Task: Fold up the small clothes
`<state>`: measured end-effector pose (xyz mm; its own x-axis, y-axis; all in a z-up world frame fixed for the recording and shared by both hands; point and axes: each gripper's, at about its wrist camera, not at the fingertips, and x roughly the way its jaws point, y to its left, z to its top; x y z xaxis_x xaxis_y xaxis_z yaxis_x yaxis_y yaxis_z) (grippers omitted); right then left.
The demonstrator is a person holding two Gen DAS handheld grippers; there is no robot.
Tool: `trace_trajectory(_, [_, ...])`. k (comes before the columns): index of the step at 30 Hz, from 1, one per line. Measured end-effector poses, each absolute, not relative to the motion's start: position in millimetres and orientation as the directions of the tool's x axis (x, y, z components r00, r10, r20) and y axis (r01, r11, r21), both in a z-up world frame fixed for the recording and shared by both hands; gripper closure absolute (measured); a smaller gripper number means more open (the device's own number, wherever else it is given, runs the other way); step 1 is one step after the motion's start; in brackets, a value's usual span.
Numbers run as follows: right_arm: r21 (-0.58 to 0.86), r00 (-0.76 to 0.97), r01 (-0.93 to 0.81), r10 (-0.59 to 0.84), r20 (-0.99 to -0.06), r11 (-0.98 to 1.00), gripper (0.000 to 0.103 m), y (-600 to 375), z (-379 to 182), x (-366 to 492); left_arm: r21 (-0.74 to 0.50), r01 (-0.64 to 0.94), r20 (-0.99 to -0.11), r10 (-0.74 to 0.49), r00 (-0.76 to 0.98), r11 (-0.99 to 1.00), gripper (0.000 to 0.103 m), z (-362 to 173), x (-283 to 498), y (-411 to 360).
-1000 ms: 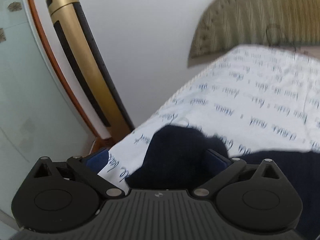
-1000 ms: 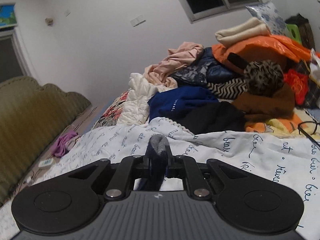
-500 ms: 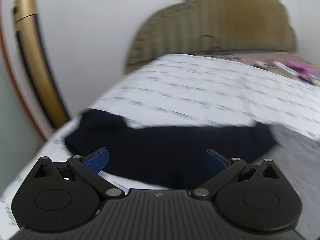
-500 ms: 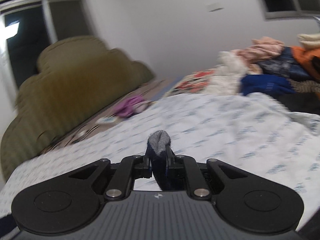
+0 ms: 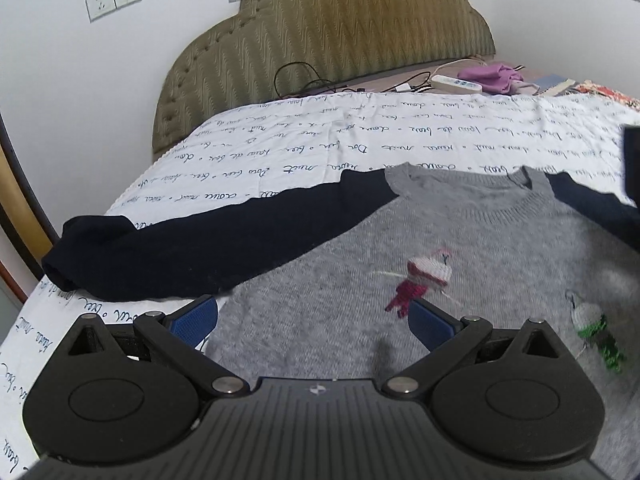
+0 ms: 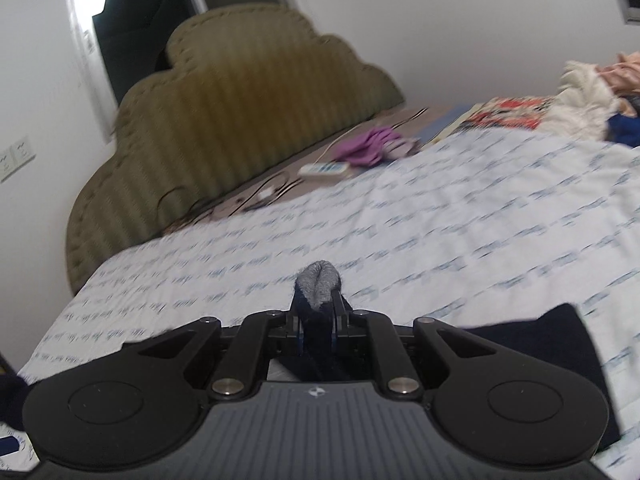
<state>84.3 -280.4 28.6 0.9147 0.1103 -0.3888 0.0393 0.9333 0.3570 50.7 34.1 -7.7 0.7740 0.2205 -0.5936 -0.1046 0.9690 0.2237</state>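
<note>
A small grey knit sweater [image 5: 460, 264] with navy sleeves lies face up on the white script-printed bed sheet [image 5: 320, 140]. Its left navy sleeve [image 5: 180, 248] stretches out towards the bed's left edge. My left gripper [image 5: 312, 314] hovers open just above the sweater's lower front, blue pads [image 5: 194, 314] wide apart and nothing between them. In the right wrist view my right gripper [image 6: 318, 312] is shut on a bunched fold of the sweater [image 6: 319, 284], grey on top and navy below. Navy cloth [image 6: 560, 344] spreads on the sheet to its right.
A padded olive headboard [image 5: 340, 28] stands behind the bed. Cables, a white power strip [image 5: 456, 84] and a purple cloth [image 5: 492, 76] lie at its foot. A pile of clothes [image 6: 588, 96] sits far right. The bed's left edge [image 5: 36, 296] drops off beside the sleeve.
Both hands have swung round towards the headboard. The left gripper let go of the dark sleeve and now hangs over the sweater's grey front. The right gripper has kept its hold.
</note>
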Motion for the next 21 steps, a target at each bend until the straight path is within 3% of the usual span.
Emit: trace_trajectory(21, [0.377,0.823,-0.174,0.344,-0.451,0.910,0.092,-127.2,15.4,140.2,0.198,-0.208,-0.600,0.287,0.747,0.958,0.000,3.9,32.2,81.4])
